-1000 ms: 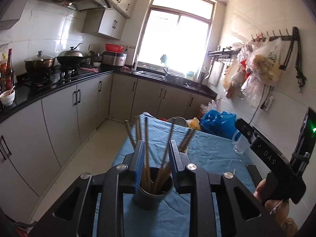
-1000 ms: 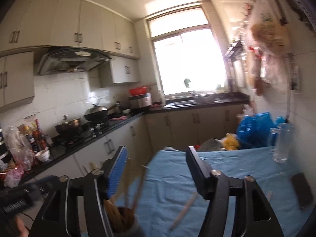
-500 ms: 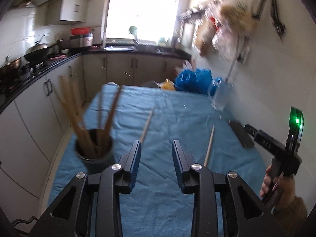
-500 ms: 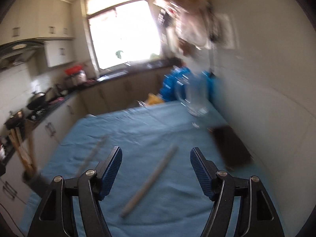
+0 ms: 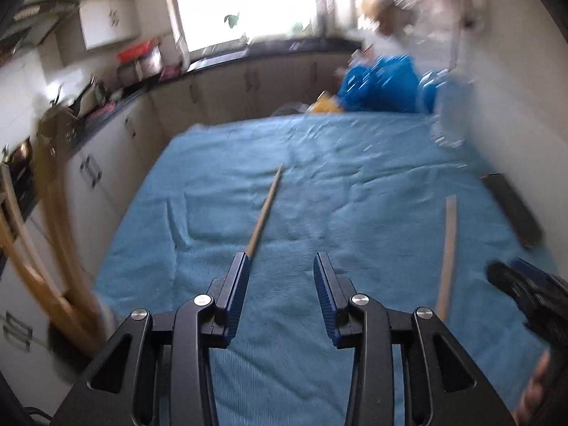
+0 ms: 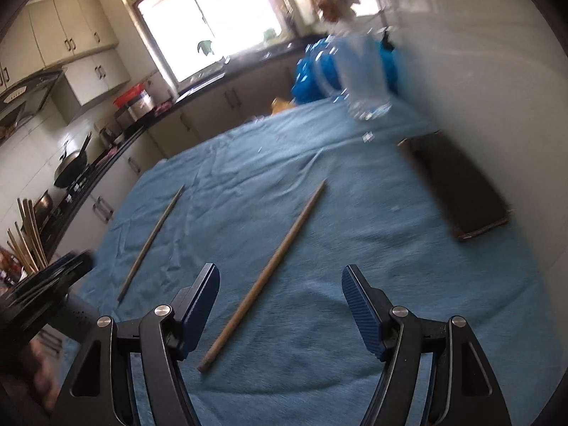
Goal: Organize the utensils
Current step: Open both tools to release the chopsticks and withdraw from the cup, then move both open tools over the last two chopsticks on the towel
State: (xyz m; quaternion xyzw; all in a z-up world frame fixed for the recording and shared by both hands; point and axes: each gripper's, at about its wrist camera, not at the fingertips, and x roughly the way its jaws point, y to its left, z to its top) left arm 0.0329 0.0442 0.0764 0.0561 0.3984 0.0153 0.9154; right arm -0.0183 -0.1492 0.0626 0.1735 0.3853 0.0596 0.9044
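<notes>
blue cloth (image 6: 355, 234) | both grippers (image 5: 280, 269) (image 6: 280, 284) spread, empty | phone (image 6: 458, 188) sharp only right view

No text, label, brand, number or sign can be read in either view; both are blurred by motion, and the surfaces that show carry no legible marking.

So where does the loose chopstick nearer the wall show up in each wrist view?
Left wrist: chopstick at right, beyond the left claw.
Right wrist: centre, lying diagonally, thick end between the right claw's fingers.
Shared landmark: the dark phone by the wall.
</notes>
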